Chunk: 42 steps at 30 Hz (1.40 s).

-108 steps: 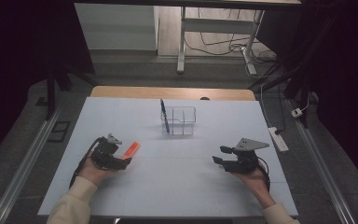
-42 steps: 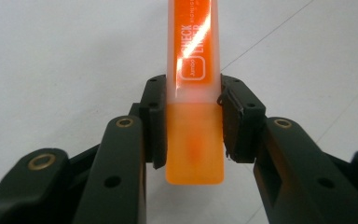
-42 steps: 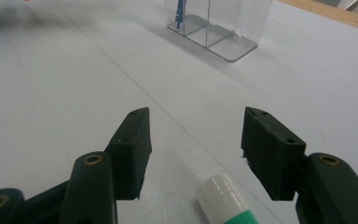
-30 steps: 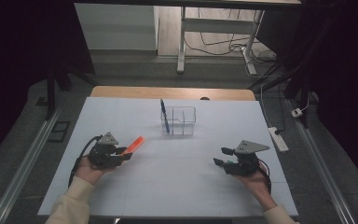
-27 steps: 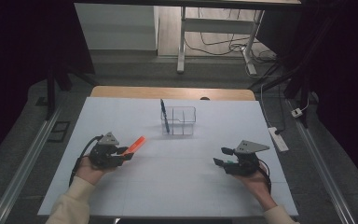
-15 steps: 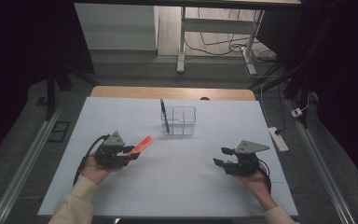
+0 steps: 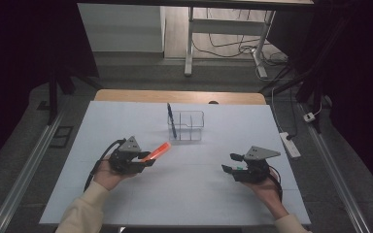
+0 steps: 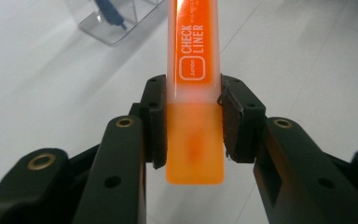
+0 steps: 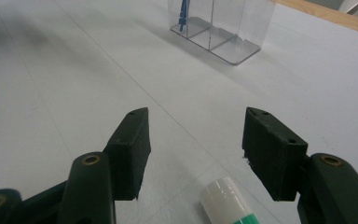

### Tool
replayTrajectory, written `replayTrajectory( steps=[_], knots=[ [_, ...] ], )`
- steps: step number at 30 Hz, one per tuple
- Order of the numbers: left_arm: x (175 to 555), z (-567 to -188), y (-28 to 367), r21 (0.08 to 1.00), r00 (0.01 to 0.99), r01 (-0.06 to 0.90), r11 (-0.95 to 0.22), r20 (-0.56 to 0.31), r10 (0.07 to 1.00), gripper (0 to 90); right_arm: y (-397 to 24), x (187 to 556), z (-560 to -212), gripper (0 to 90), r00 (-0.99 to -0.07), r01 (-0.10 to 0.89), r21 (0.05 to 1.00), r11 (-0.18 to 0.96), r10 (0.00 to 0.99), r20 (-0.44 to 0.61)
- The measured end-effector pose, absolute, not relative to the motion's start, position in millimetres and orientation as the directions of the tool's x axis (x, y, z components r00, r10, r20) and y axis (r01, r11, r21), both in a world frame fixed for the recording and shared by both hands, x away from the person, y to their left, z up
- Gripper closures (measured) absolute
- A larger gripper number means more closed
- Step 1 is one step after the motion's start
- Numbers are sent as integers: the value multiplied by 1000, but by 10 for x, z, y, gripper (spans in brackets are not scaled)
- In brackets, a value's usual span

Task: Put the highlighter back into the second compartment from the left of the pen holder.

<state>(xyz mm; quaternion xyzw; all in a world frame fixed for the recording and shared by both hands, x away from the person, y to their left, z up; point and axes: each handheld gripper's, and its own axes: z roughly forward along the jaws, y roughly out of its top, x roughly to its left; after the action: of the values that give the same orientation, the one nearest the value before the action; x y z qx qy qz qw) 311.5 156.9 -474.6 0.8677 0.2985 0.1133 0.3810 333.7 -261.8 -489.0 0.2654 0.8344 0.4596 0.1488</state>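
Note:
My left gripper (image 7: 145,159) is shut on an orange highlighter (image 7: 156,151), which sticks out ahead toward the clear organiser (image 7: 187,126). In the left gripper view the pads (image 8: 151,119) press both sides of the orange highlighter (image 8: 193,60), labelled "Check Liner". A blue pen (image 7: 171,120) stands in the organiser's left compartment. My right gripper (image 7: 230,163) rests at the table's right, open, with nothing between its pads. In the right gripper view the right gripper (image 9: 193,144) stands over a white-and-green marker (image 9: 228,203) lying on the table below the jaws, and the organiser (image 9: 223,28) is far ahead.
The white table (image 7: 184,194) has its wooden edge (image 7: 179,96) at the back. A power strip (image 7: 289,144) lies on the floor off the right edge. Desk legs and cables (image 7: 223,48) stand beyond the table.
My left gripper has carried the orange highlighter to the right and slightly up, closer to the organiser. The right gripper has stayed where it was.

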Motion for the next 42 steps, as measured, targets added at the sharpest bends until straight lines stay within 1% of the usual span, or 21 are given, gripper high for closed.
replayTrajectory(
  steps=[6,9,20,42],
  knots=[
    [3141,-4726,1461,731,808,415,-542,-22,588,646,-2603,3329,-4882,410,-812,305,841,447,584,-16],
    [3149,-4724,1410,732,817,406,-547,-22,577,646,-2596,3331,-4885,409,-818,304,846,439,575,-4],
    [3173,-4734,1239,725,842,379,-575,-12,539,646,-2542,3318,-4862,406,-828,289,841,457,560,-20],
    [3178,-4770,935,692,887,323,-646,17,461,646,-2398,3316,-4842,405,-845,261,830,493,532,-50]
  ],
)
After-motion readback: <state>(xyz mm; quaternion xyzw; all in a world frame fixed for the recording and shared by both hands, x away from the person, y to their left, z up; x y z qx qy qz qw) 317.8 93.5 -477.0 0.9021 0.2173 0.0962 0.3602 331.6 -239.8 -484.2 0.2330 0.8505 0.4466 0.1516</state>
